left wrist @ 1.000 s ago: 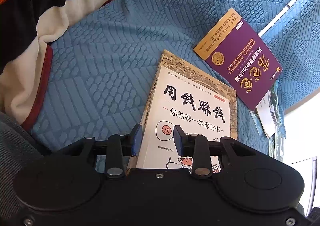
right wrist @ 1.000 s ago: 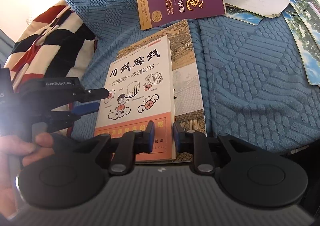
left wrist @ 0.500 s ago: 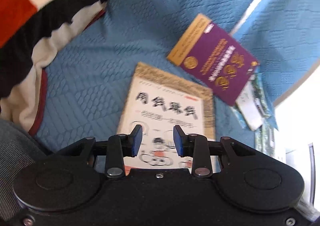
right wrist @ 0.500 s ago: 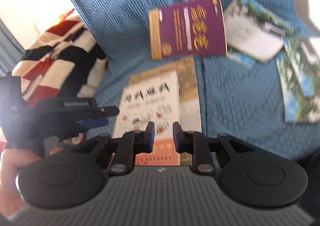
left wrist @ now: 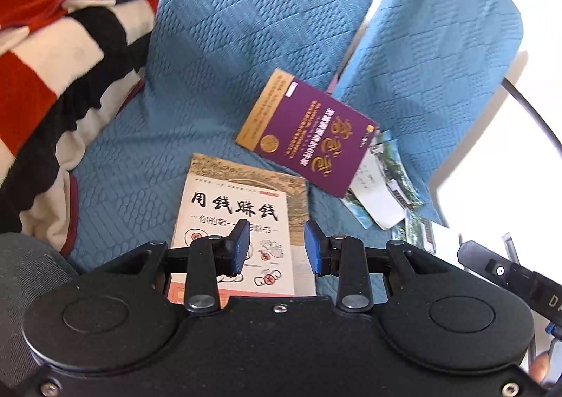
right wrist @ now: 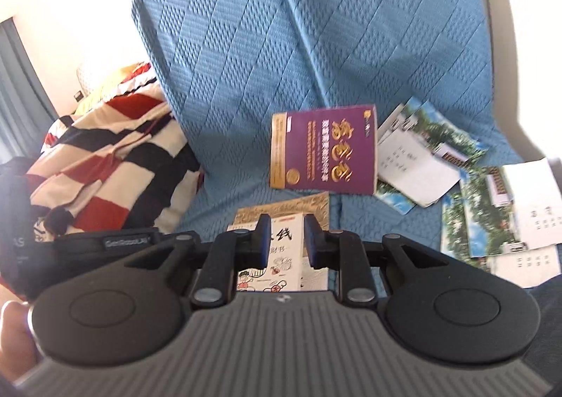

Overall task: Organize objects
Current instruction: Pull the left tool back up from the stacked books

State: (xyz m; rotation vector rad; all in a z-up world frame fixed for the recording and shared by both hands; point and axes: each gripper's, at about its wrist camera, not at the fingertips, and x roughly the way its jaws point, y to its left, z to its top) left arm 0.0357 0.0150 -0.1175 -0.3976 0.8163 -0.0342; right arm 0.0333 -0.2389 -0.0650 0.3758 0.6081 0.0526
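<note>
A white book (left wrist: 235,214) (right wrist: 284,249) with black Chinese title lies stacked on a tan-covered book (left wrist: 298,197) (right wrist: 309,204) on the blue quilted sofa seat. A purple book (left wrist: 309,137) (right wrist: 326,151) lies just beyond them, against the backrest. My left gripper (left wrist: 277,239) hangs above the stack, jaws parted with nothing between them. My right gripper (right wrist: 287,239) also hovers over the stack, jaws a little apart and empty. Several picture postcards (left wrist: 383,186) (right wrist: 439,169) lie to the right of the purple book.
A red, black and cream striped blanket (left wrist: 52,46) (right wrist: 112,158) is heaped at the left of the sofa. The blue backrest (right wrist: 316,28) rises behind the books. More postcards (right wrist: 498,214) spread toward the seat's right edge. A hand (right wrist: 14,330) holds the other gripper at lower left.
Both grippers have risen and drawn back from the stacked books, so the books look smaller and more of the backrest shows. Neither gripper's jaws changed; the books stayed in place.
</note>
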